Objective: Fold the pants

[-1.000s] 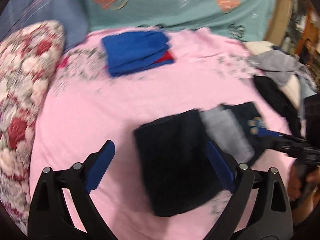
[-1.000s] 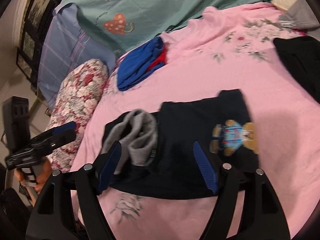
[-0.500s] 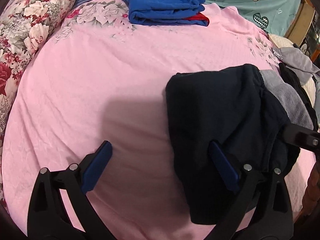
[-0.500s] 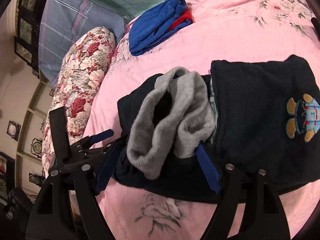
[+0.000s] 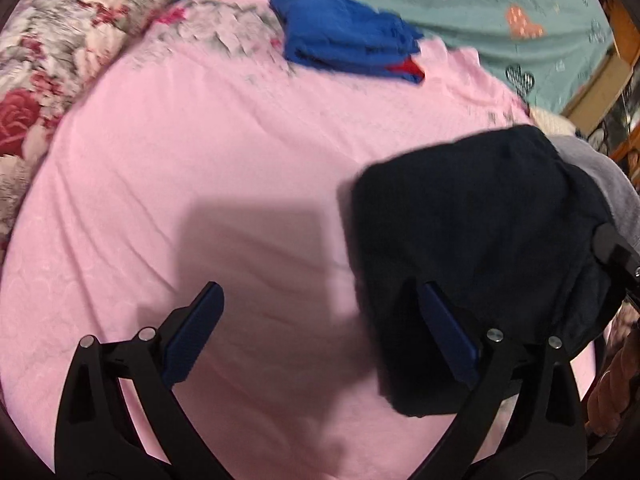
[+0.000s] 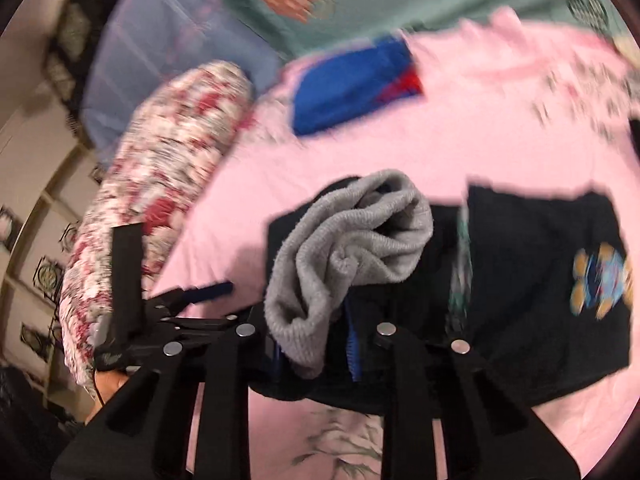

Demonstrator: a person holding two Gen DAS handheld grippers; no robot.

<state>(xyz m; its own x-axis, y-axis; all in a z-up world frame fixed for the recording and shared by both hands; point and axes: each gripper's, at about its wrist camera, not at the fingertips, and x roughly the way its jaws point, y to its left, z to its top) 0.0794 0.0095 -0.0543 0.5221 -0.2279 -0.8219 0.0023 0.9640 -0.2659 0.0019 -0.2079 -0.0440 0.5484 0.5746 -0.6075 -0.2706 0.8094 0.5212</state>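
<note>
Dark navy pants (image 5: 472,232) with a grey fleece lining (image 6: 352,248) and a small bear patch (image 6: 600,284) lie folded on the pink bed sheet (image 5: 200,160). My left gripper (image 5: 320,336) is open and empty just above the sheet, its right finger at the pants' left edge. My right gripper (image 6: 316,344) is shut on the pants' grey-lined waist edge and lifts it a little. The left gripper also shows at the left of the right wrist view (image 6: 188,300).
A folded blue and red garment (image 5: 348,40) lies at the far side of the bed. A floral pillow (image 5: 60,52) runs along the left edge. A teal heart-print cover (image 5: 500,12) lies behind. More clothes (image 5: 616,184) are piled at the right.
My right gripper has closed on the grey-lined edge of the pants. My left gripper has come down closer to the sheet beside the pants and stays open.
</note>
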